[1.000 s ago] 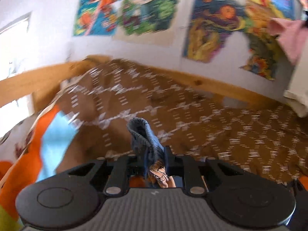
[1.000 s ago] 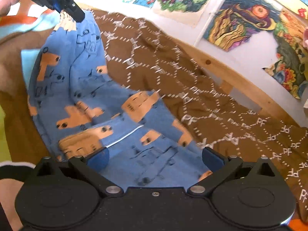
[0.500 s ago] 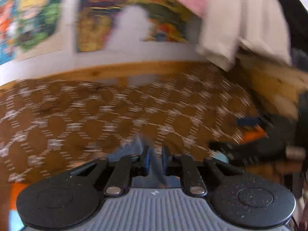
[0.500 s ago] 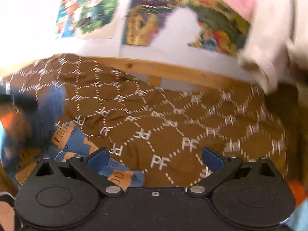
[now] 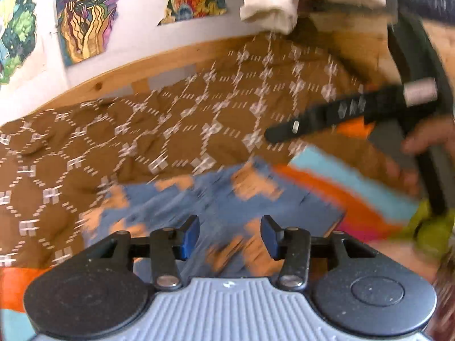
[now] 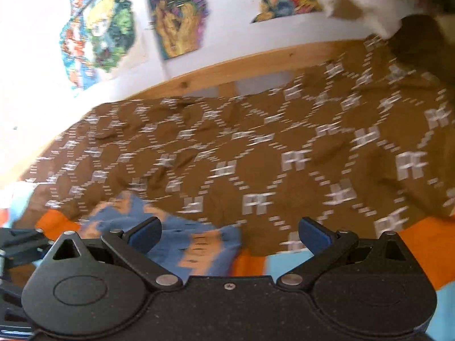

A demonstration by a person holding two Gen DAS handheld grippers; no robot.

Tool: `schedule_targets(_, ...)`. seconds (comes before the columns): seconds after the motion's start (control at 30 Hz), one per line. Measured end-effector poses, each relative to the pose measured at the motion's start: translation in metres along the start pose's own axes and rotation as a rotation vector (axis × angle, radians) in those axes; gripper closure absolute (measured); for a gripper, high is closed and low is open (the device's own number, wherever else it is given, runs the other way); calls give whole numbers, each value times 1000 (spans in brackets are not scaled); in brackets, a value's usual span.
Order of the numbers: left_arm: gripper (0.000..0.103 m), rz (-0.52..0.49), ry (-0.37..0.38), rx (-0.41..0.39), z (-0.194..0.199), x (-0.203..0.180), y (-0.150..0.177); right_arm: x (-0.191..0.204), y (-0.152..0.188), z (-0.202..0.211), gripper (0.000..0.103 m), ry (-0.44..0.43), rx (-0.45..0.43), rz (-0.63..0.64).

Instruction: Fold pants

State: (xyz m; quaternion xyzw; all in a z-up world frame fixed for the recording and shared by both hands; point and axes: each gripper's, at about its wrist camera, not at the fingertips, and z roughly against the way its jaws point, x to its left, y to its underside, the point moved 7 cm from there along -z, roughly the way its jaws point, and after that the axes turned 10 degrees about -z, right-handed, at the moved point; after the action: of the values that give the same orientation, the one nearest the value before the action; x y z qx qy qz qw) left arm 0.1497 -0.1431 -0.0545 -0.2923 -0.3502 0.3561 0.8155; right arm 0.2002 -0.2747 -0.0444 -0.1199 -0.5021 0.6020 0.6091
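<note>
The blue pants (image 5: pixel 224 201) with orange blocky prints lie bunched on the brown patterned blanket (image 5: pixel 148 130), just ahead of my left gripper (image 5: pixel 229 237). Its jaws stand apart with nothing between them. In the right wrist view the pants (image 6: pixel 182 241) lie at the lower left, under the left finger of my right gripper (image 6: pixel 229 231), which is wide open and empty. The right gripper's black arm (image 5: pixel 335 113) shows at the right of the left wrist view, above the blanket. Both views are motion-blurred.
A wooden bed rail (image 6: pixel 256 65) runs along the far side under a wall with colourful posters (image 6: pixel 176 14). Pale cloth (image 5: pixel 270 2) hangs at the upper right. An orange and light-blue cover (image 5: pixel 349 187) lies under the blanket's near edge.
My left gripper has let go of the pants fabric it was shut on and now stands open. Both grippers have swung to the right, and the pants now lie folded over.
</note>
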Motion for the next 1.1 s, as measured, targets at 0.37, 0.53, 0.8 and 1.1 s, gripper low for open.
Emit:
schedule_targets(0.37,62,-145,-36,131,-11,10,27,38,22,-66,14,-165,160,-103)
schedule_targets(0.53,87,-81,5,147,-16,16,28,39,29,-82,29,-152,192,-139)
schedule_targets(0.8,97,19,38,129,-10,30,24,40,34,-90,65,-170,220,-205)
schedule_targets(1.1,98,37,38,102,2,26,12,41,26,-78,95,-199,179,-250)
